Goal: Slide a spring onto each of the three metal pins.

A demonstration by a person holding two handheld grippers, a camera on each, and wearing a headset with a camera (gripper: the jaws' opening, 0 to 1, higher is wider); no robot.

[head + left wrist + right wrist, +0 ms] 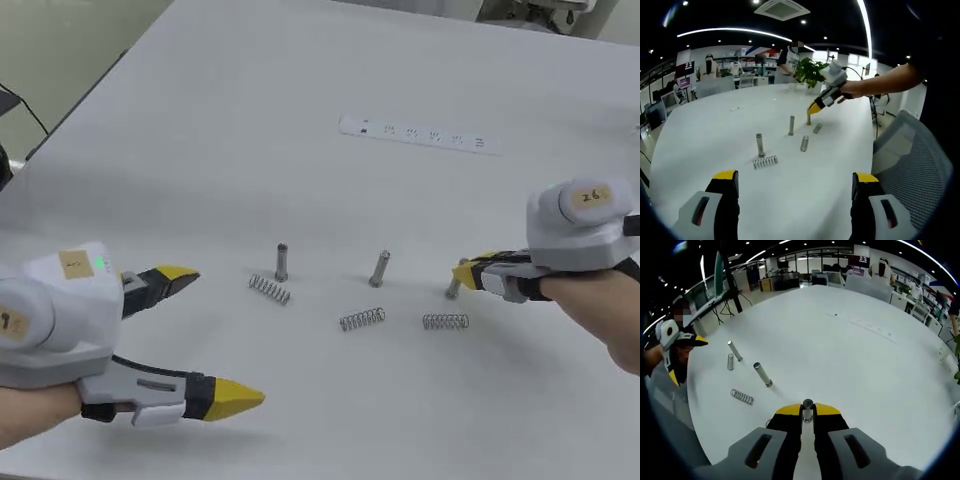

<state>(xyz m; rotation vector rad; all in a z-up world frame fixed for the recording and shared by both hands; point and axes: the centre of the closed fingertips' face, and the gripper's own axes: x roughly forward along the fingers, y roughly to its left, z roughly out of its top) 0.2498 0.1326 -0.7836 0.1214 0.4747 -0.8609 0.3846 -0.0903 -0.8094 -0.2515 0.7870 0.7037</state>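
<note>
Three short metal pins stand upright in a row on the white table: left pin (281, 262), middle pin (379, 268), right pin (453, 289). A spring lies in front of each: left spring (270, 290), middle spring (362, 319), right spring (445, 321). My right gripper (463, 273) is shut on the right pin (807, 404), whose top shows between the yellow tips of the right gripper (807, 412). My left gripper (212, 335) hangs open at the near left, short of the left pin (760, 145) and the left spring (765, 161), with nothing between its fingers.
A white power strip (418, 133) lies flat on the table behind the pins. The table's left edge (90, 95) runs diagonally at the far left. An office chair (910, 165) stands by the table's side. People stand far off in the room.
</note>
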